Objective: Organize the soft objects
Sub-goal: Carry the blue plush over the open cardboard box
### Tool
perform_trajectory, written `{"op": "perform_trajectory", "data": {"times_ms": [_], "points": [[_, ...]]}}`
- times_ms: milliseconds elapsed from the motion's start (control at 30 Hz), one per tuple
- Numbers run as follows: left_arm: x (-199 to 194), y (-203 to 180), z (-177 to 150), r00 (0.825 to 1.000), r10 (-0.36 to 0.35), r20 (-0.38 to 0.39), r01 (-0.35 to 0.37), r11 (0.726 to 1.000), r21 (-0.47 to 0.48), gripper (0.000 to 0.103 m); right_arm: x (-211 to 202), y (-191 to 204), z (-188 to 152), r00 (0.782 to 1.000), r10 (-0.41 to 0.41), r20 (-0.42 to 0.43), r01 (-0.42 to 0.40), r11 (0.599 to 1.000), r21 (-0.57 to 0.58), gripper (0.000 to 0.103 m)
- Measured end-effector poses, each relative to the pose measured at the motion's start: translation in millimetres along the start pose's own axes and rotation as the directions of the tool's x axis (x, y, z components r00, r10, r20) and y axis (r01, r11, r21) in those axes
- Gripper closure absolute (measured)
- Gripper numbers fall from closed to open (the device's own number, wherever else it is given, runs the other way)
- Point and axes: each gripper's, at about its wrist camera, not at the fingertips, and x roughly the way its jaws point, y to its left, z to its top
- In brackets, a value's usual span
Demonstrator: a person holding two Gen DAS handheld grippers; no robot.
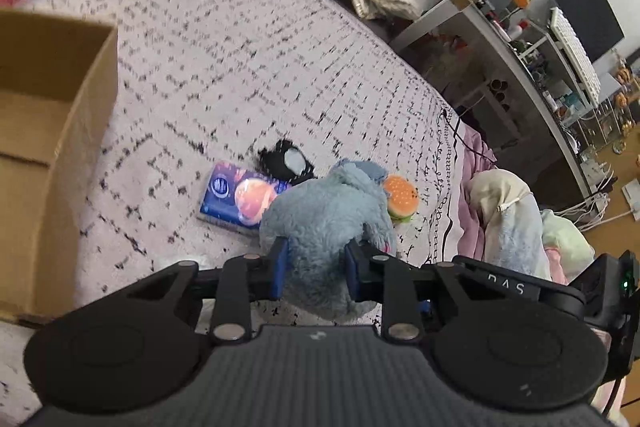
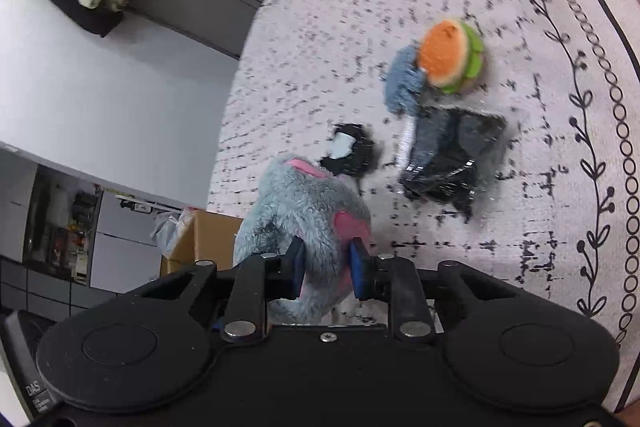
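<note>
Both tongs clamped on the same blue plush toy [image 1: 324,223], one at each end. Left tongs [image 1: 316,263] pinch the grey-blue body between the blue pads; right tongs [image 2: 326,267] pinch the end with pink patches, pads pressed into the fur. The toy spans between the two tongs, long axis roughly running from one to the other, and looks lifted just above the bed [image 1: 240,47]; whether it touches the cover underneath I cannot tell.

Cardboard box [image 1: 48,131] sits open at the bed's left edge as the left wrist view shows it, well apart from the toy, and lies to the left of the left tongs. The right wrist view shows only a box corner [image 2: 204,239], low and left behind the plush. So the left hand is nearer the box, and the carry probably goes leftward, left end leading, assuming the box is the bin for soft things.

Left on the bed near the right edge: burger plush [image 1: 401,199] just beside the toy, blue packet [image 1: 240,199], and a small black item with a pale patch [image 1: 286,163] touching the packet's far corner. Right wrist view is motion-blurred; a shiny dark wrapped packet [image 2: 448,159] lies near the burger.
</note>
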Motion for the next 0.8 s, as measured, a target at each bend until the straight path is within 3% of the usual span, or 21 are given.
{"op": "perform_trajectory", "data": {"times_ms": [200,800], "points": [[-23.6,-8.5,2.1,0.999,0.02,0.036,-0.022,0.998,0.053,0.075,-9.5,11.7,-4.0,0.999,0.039,-0.002,-0.039,0.999,0.018,0.081],[-95.6,-0.7,14.1,0.992,0.031,0.125,-0.039,0.998,0.057,0.075,-32.6,86.5,-42.6,0.994,0.071,0.088,-0.056,0.986,-0.159,0.082]]}}
